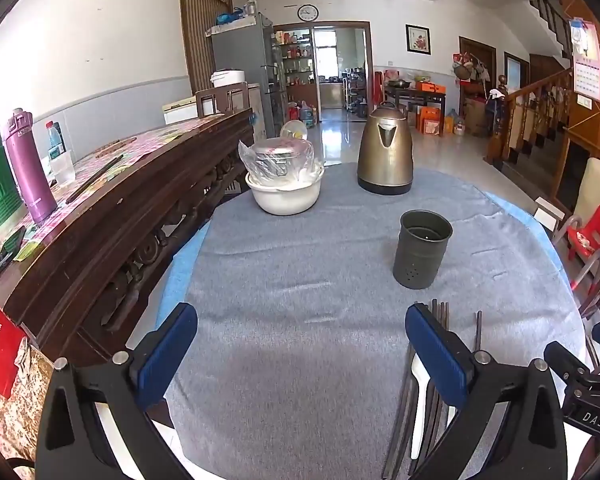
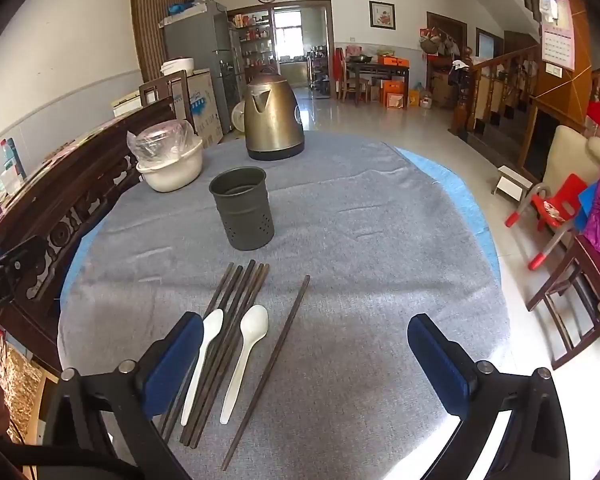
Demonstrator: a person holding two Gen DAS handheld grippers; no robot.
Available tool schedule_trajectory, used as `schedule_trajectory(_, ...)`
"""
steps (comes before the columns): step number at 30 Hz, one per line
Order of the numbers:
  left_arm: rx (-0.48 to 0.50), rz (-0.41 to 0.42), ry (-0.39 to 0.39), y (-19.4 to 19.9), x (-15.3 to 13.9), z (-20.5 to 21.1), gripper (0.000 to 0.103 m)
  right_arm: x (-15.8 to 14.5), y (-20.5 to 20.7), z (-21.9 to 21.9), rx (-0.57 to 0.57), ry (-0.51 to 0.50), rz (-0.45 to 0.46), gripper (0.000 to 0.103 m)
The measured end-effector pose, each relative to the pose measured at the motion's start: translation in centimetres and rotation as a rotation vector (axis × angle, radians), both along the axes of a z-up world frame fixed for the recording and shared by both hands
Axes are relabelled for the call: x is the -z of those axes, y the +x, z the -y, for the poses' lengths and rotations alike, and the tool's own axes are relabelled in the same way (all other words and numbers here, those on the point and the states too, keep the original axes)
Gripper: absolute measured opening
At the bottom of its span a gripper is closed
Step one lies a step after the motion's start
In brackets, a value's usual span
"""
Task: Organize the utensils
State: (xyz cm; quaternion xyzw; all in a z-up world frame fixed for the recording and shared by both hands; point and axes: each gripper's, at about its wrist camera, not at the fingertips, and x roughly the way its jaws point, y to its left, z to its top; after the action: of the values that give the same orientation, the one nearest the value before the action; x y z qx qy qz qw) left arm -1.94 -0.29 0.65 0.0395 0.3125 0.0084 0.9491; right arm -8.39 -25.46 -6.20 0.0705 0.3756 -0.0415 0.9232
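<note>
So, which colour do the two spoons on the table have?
Both spoons are plain white, lying among dark brown chopsticks. The right wrist view shows them best.

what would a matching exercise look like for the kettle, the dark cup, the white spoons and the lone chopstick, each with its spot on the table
Things:
1. kettle
2. utensil cup
3. white spoons
4. lone chopstick

Places:
A. lying among the bundle of chopsticks
B. lying apart, right of the bundle
C. upright at the far edge of the table, beside the white basin
D. upright mid-table, empty, just beyond the chopstick tips

Pairs: 1-C, 2-D, 3-A, 4-B
</note>
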Motion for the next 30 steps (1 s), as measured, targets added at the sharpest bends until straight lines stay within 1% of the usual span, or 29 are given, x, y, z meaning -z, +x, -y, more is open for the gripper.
schedule_trajectory(13, 0.006, -0.006, 0.006, 0.11, 0.21, 0.23, 0.103, -0.06, 0.04, 0.16, 0.003, 0.029, 0.013, 0.103)
schedule_trajectory(30, 0.005, -0.010, 0.008, 0.12, 0.22, -0.14, 0.103, -0.26, -0.02, -0.46, -0.006, 0.005, 0.025, 0.103)
